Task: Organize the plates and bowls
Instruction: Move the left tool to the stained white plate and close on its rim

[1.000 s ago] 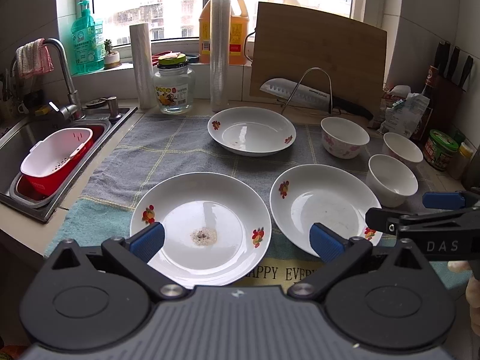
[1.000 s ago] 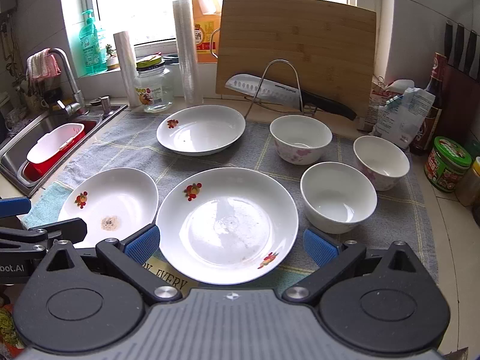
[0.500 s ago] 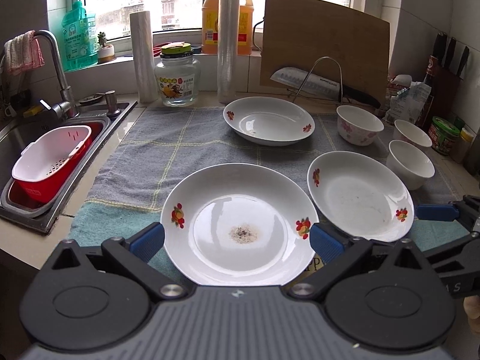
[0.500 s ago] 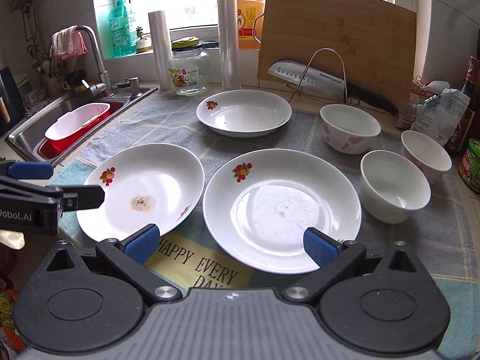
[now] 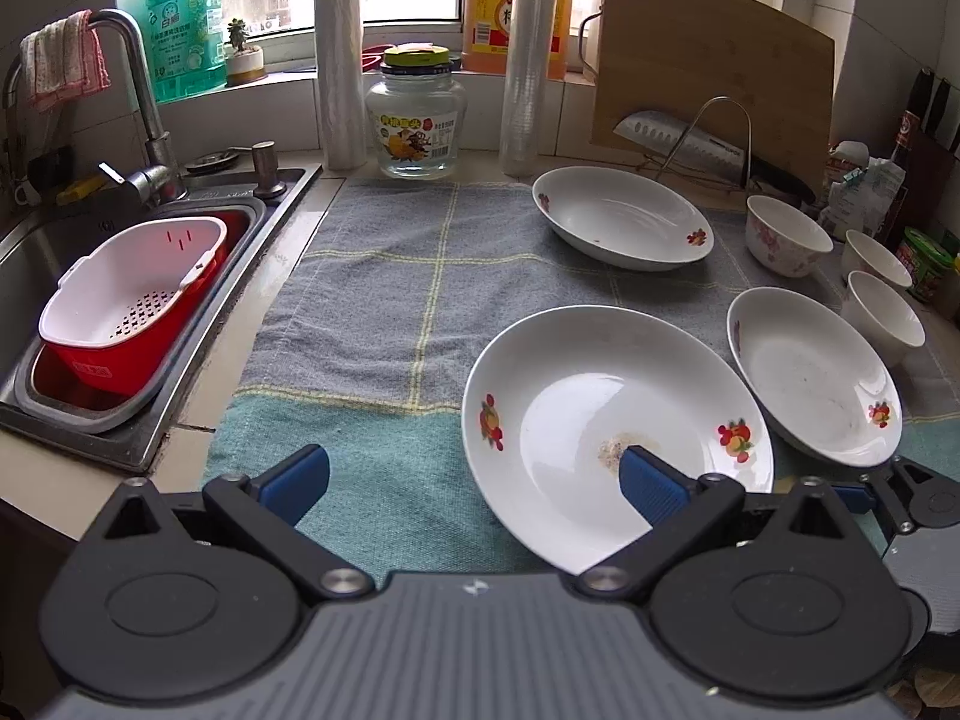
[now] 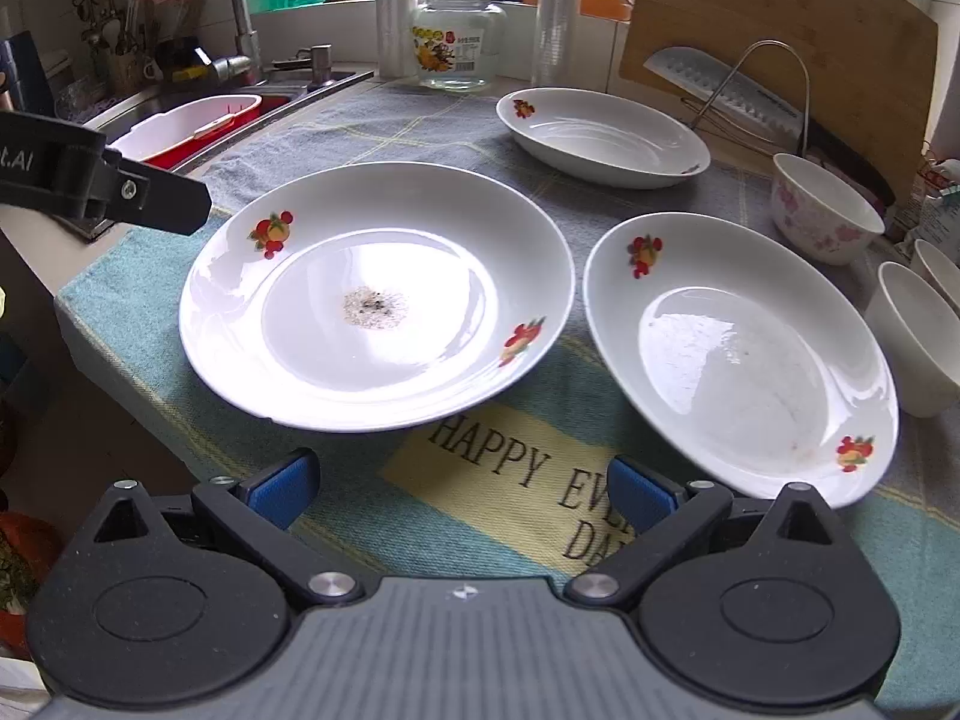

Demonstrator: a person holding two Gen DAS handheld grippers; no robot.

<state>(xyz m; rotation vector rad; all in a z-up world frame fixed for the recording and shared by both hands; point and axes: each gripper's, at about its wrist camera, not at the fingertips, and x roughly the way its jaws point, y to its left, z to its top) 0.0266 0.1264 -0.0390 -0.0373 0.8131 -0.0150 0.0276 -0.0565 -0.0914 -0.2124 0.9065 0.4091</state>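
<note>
Left gripper (image 5: 474, 480) spread wide, empty, right pad over soiled plate (image 5: 612, 420) at 3 o'clock. Right gripper (image 6: 462, 489) also wide, empty, above towel (image 6: 516, 480); 2 plates at 12, bowls (image 6: 822, 210) at 2.

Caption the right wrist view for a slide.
Open right gripper faces two white fruit-print plates on a teal towel.

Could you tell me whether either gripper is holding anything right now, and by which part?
Nothing is held. The left gripper and right gripper are both open; the crumbed plate lies free on the towel.
</note>
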